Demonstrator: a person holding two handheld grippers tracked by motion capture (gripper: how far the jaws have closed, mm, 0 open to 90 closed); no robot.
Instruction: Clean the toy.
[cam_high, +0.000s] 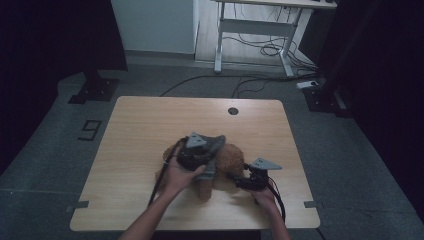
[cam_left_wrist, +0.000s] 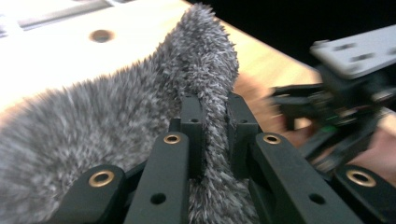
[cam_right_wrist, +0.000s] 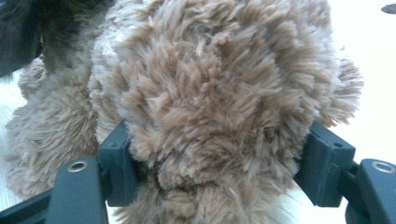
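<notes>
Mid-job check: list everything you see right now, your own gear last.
Plush toy: one, brown, mid-table near front.
Furry cloth: one, grey, draped over the plush.
Table: one, light wood, dark round hole near far edge.
Desk frame: one, white, on floor beyond, cables under it.
Left gripper: one, black, jaws pinching the grey cloth.
Right gripper: one, black, jaws around the plush.
Hands: two, holding the grippers.
</notes>
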